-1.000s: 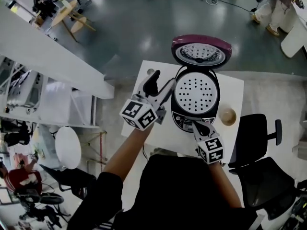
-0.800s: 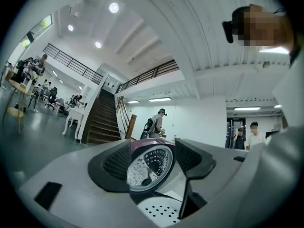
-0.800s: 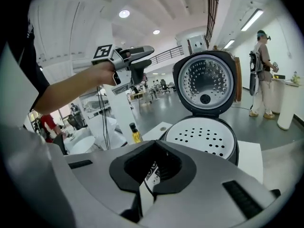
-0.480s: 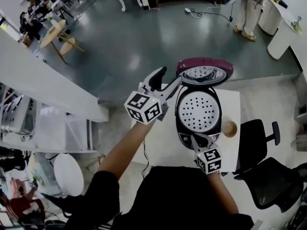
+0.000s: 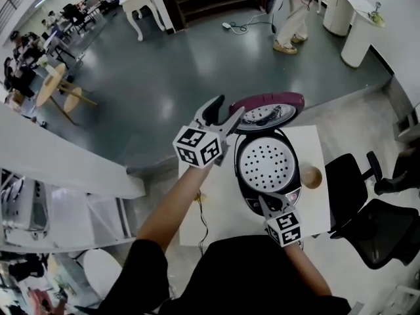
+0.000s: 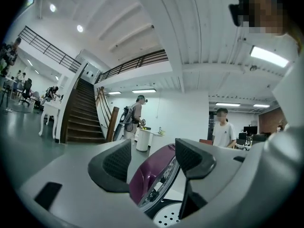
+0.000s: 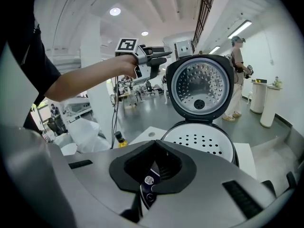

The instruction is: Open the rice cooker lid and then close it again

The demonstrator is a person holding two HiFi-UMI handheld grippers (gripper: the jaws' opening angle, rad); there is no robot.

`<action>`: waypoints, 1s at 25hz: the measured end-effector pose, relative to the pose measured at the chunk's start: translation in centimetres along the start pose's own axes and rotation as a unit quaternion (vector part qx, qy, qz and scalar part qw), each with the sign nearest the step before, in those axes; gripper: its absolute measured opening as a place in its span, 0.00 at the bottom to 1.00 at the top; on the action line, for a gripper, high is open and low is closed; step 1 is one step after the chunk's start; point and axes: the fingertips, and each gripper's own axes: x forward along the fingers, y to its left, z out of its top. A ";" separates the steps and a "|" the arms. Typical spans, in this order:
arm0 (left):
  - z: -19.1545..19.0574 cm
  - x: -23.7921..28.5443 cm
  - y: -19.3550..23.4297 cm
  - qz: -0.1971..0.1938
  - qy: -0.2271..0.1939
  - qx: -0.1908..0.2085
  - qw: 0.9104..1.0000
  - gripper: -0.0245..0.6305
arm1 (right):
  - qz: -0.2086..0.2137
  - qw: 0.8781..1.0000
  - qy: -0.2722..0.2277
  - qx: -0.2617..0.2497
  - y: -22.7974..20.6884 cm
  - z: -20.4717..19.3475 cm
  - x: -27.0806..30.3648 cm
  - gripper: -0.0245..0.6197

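On the white table (image 5: 216,209), centre-right, the rice cooker (image 5: 268,166) is sitting w/ its purple lid (image 5: 266,110) standing open at the back, perforated inner plate showing. L gripper (image 5: 228,108) is hovering raised just beside the lid's left edge, jaws gaping wide, nothing pinched; lid rim is showing beyond the gap. R gripper (image 5: 266,202) is pointing down at the cooker's front panel, jaws pressed together, empty; contact w/ panel unclear. Brown cup (image 5: 311,176) is sitting just right of the cooker.
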 end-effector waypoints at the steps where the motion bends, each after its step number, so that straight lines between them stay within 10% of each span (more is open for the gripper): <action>1: -0.1 0.4 0.1 -0.004 0.004 0.001 1.000 0.44 | -0.005 1.000 0.000 0.001 -0.2 0.1 -0.1 0.04; 20: -2.2 2.9 2.1 -0.018 0.037 -0.004 0.999 0.44 | -0.093 0.995 0.023 0.041 -3.8 -1.7 -2.1 0.04; 25: -1.9 2.9 1.1 -0.040 0.047 0.051 0.997 0.41 | -0.100 0.994 0.025 0.043 -2.9 -2.4 -2.7 0.04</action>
